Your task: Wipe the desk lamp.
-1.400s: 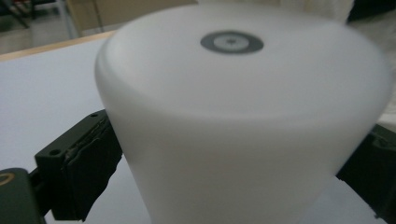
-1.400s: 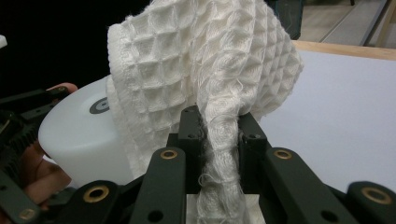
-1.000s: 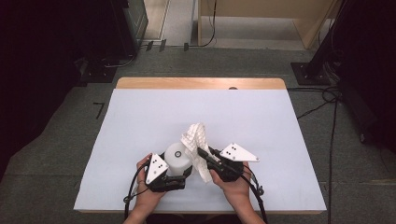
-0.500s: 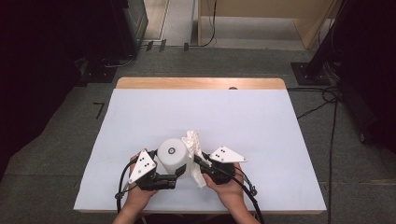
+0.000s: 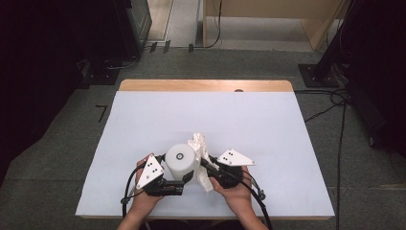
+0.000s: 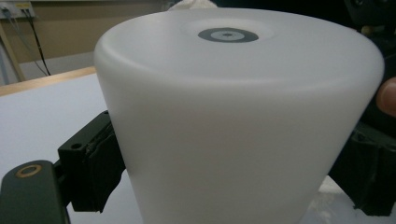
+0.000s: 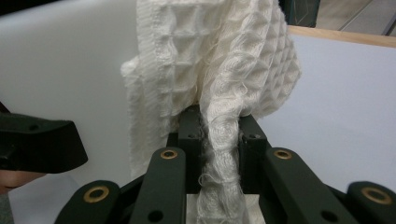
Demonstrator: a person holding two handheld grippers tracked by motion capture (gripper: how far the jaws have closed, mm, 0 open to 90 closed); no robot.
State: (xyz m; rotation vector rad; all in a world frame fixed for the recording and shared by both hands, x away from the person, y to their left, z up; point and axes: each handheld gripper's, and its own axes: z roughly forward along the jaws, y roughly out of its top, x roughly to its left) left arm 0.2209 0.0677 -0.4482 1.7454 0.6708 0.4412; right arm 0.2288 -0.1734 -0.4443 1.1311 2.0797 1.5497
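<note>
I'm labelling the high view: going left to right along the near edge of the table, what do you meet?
Left gripper → white cup, held upside down in its fingers → white waffle cloth → right gripper, shut on the cloth.

A white-topped table on grey carpet in a dim room

The table (image 5: 268,129) shows a wooden strip along its far edge; dark equipment (image 5: 57,43) stands at upper left, pale wooden furniture (image 5: 268,19) at top centre, and black cables (image 5: 341,124) trail over the floor (image 5: 72,143) at right.

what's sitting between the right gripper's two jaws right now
A bunched strip of white waffle-weave cloth, pinched by the right gripper; the right gripper view shows it.
</note>
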